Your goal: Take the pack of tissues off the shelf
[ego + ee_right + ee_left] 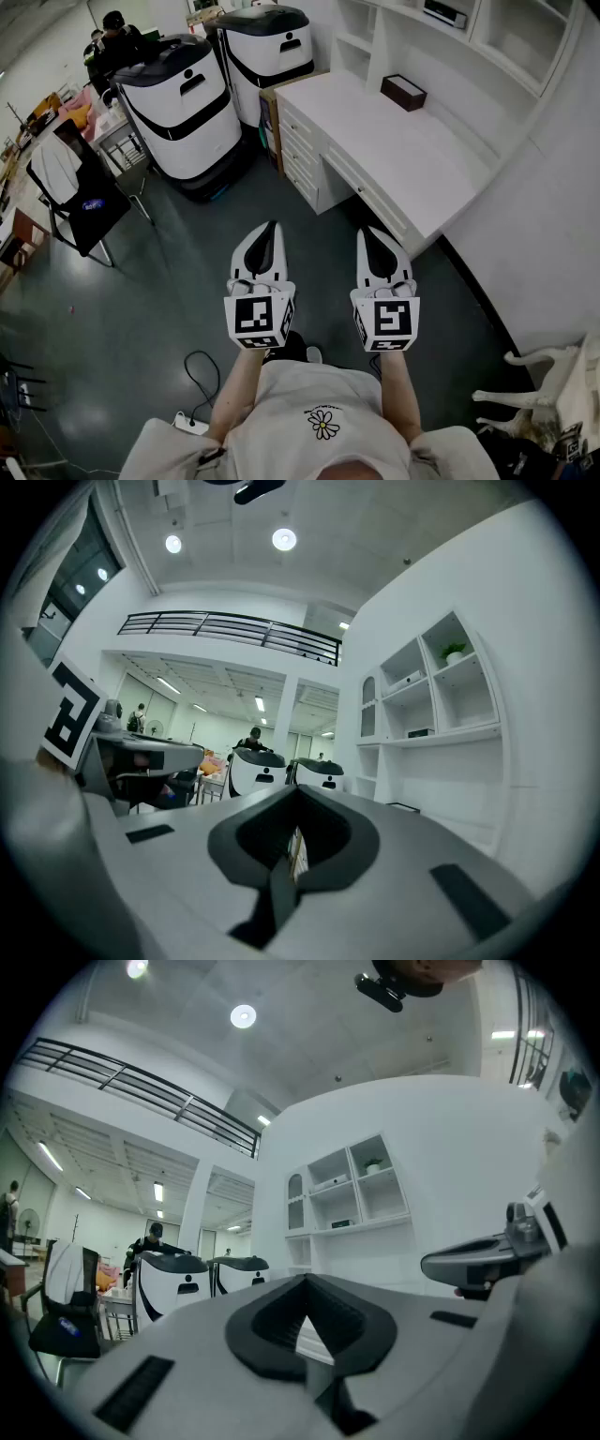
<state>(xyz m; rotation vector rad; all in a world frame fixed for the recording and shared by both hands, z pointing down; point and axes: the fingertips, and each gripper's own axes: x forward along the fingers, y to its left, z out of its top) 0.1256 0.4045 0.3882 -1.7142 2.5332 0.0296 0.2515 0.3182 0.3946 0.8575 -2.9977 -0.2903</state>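
Left gripper (pixel 304 1286): fingers closed tip to tip, nothing between them.
Right gripper (pixel 294 799): fingers likewise pressed together, empty.
Head view: both grippers sit side by side at centre frame, above the dark floor (pixel 141 309), short of the white desk (pixel 412 169).
Pack of tissues (pixel 444 12): in a shelf (pixel 380 47) cubby, top right of the head view, well apart from both grippers.
Head view only: dark box (pixel 403 92) on the desk.
Gripper views only: small plant (pixel 453 651) in the top cubby.
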